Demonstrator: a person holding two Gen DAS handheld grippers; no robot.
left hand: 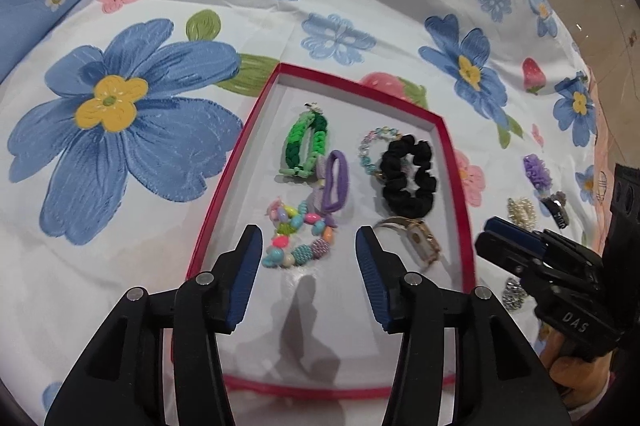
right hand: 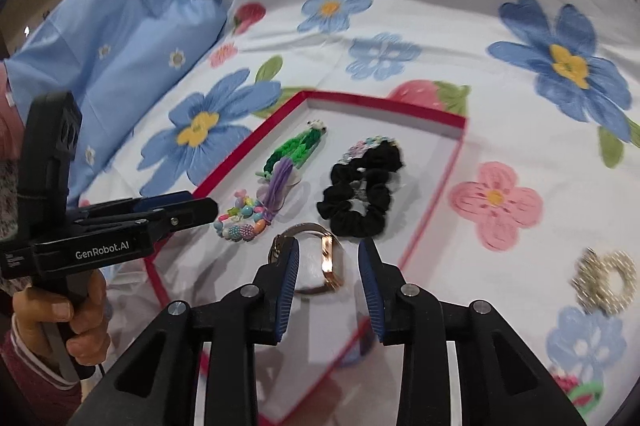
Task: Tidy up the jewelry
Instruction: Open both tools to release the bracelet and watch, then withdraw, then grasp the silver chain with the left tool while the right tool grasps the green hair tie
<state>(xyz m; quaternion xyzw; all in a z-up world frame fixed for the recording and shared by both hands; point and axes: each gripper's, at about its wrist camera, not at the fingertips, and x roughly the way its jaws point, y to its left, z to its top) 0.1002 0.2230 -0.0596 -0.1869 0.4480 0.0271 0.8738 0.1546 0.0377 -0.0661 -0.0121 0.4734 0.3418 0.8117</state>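
Right under my right tongs (right hand: 326, 280) sits the gold watch (right hand: 328, 262), inside the red-rimmed box (right hand: 430, 214), near its front right corner. Those jaws are spread wide, empty, straddling the watch case without touching it, as far as I can tell. My left tongs (left hand: 309, 256) hover released too, over the bare white floor of the box just short of the beaded bracelet (left hand: 296, 234).

My read: the watch is placed, and the loose pieces out on the bedsheet (left hand: 120, 266) come next. The pearl scrunchie (right hand: 604, 280) lies well apart to the right of the box. To do this well, I'd lift straight up so a blue pad doesn't snag the watch band, then come down over one side of the pearl ring and pinch across its thickness, not its hole.

Textures now. Watch: hard, glossy rose-gold case, thin stiff band. Beaded bracelet: slick pastel plastic, lumpy, likely to roll. Black scrunchie (left hand: 408, 178): soft ruffled fabric, easy to grip. Green braided band (left hand: 306, 146): woven, springy loop. Purple hair tie (left hand: 336, 186): smooth elastic oval. A pale crystal bracelet (left hand: 374, 146) peeks out beside the black scrunchie. More pieces wait outside the box, among them a purple frilly clip (left hand: 538, 170).
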